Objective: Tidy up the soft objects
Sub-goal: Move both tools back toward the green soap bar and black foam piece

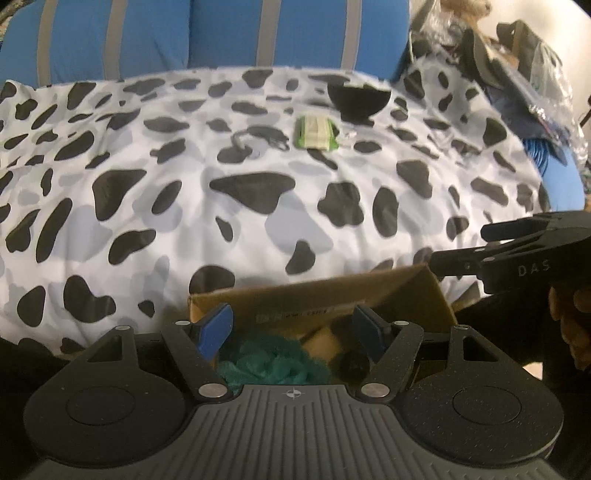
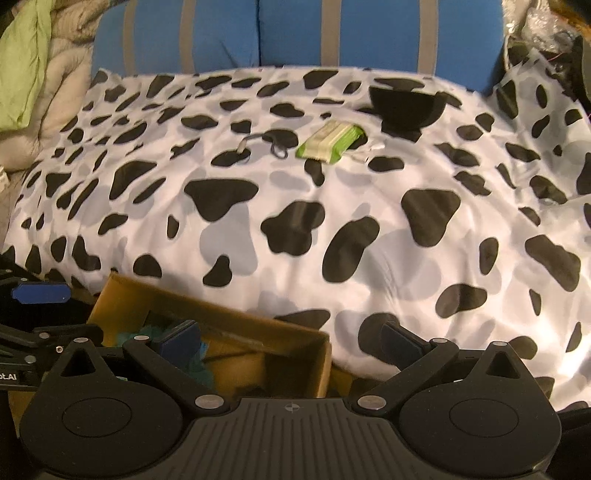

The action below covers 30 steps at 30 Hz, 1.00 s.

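A brown cardboard box (image 1: 317, 295) (image 2: 221, 314) sits at the near edge of a cow-print bed cover. Inside it lie a teal fluffy soft thing (image 1: 269, 363) (image 2: 201, 360) and a dark round ball (image 1: 354, 363). My left gripper (image 1: 293, 330) hangs open over the box with nothing between its blue pads. My right gripper (image 2: 291, 341) is open too, its left finger over the box and its right finger over the cover. In the left wrist view the right gripper's black fingers (image 1: 517, 251) come in from the right edge, a hand behind them.
On the cow-print cover (image 1: 258, 203) (image 2: 332, 221) lie a green packet (image 1: 316, 133) (image 2: 328, 142), a black bowl (image 1: 358, 99) (image 2: 404, 99) and a dark cord (image 1: 258, 138) (image 2: 264, 142). Blue striped cushions (image 1: 221, 33) stand behind. Clutter (image 1: 517, 66) is piled at the right.
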Tool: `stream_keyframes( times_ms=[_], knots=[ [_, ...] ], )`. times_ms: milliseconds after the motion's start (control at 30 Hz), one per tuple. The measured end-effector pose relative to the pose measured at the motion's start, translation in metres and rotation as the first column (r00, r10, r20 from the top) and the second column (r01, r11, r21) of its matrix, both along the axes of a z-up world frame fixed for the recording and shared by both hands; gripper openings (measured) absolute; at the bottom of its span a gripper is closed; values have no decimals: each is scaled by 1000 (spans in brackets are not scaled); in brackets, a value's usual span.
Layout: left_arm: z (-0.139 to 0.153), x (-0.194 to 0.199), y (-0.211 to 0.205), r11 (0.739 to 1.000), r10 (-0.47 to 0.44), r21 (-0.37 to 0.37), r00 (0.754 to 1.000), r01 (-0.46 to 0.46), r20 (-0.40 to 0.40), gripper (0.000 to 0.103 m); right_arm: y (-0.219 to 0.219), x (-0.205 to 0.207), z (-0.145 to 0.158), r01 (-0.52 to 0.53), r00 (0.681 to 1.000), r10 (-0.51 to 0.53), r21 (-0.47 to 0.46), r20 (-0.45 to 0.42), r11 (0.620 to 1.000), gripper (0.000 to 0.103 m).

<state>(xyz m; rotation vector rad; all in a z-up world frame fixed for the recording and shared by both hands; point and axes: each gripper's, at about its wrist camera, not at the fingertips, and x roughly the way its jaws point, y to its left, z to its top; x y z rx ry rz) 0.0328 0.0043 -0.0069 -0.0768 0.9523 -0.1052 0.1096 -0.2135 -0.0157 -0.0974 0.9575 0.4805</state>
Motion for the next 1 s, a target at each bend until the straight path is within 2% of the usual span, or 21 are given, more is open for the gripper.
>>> stream_keyframes(
  times_ms=[267, 567, 767, 1000],
  knots=[
    [8, 1, 5, 999, 29, -15, 998, -28, 62, 71, -4, -2, 12, 11, 996, -13, 25, 94, 1000, 103],
    [15, 7, 1, 999, 4, 35, 993, -8, 115, 71, -3, -5, 23, -9, 978, 4, 22, 206, 1000, 103],
    [17, 17, 0, 997, -31, 75, 989, 20, 147, 72, 1, -1, 26, -21, 971, 18, 10, 237, 1000, 103],
    [12, 41, 9, 999, -25, 46, 992, 19, 122, 72, -4, 15, 29, 13, 966, -18, 21, 258, 1000, 103]
  ],
)
